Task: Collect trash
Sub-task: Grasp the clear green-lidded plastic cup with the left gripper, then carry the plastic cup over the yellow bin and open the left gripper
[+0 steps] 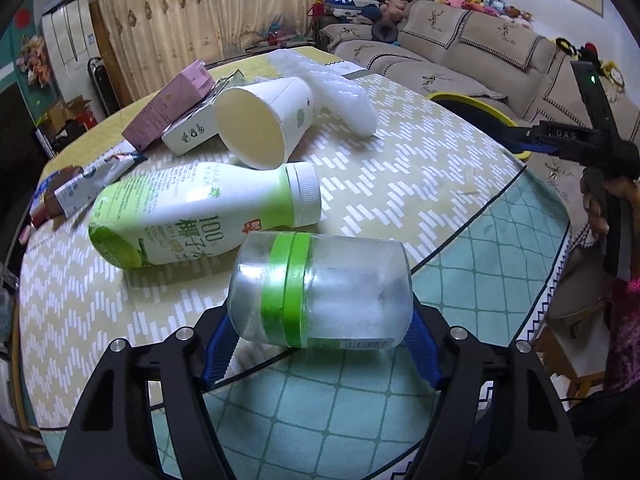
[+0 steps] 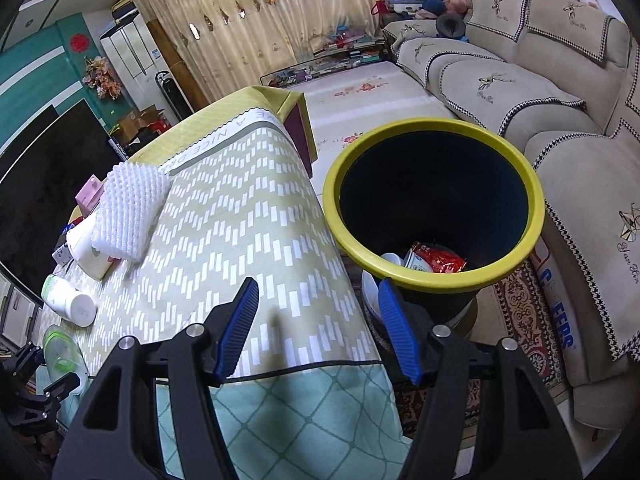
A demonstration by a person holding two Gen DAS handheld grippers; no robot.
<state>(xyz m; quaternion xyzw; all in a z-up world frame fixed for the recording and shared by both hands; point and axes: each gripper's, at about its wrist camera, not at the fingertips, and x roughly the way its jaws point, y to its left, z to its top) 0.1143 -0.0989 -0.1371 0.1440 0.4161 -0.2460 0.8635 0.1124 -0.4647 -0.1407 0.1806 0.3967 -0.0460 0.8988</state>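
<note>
Both left jaws flank the clear jar point(image 1: 320, 292) lying sideways.

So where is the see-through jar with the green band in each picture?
Left wrist view: the jar lies on its side at bottom centre, between the fingers of the left hand-held gripper.
Right wrist view: the jar is at the far left edge, low down, by the table's near end.
Shared landmark: the white and green bottle lies just beyond the jar in both.
</note>
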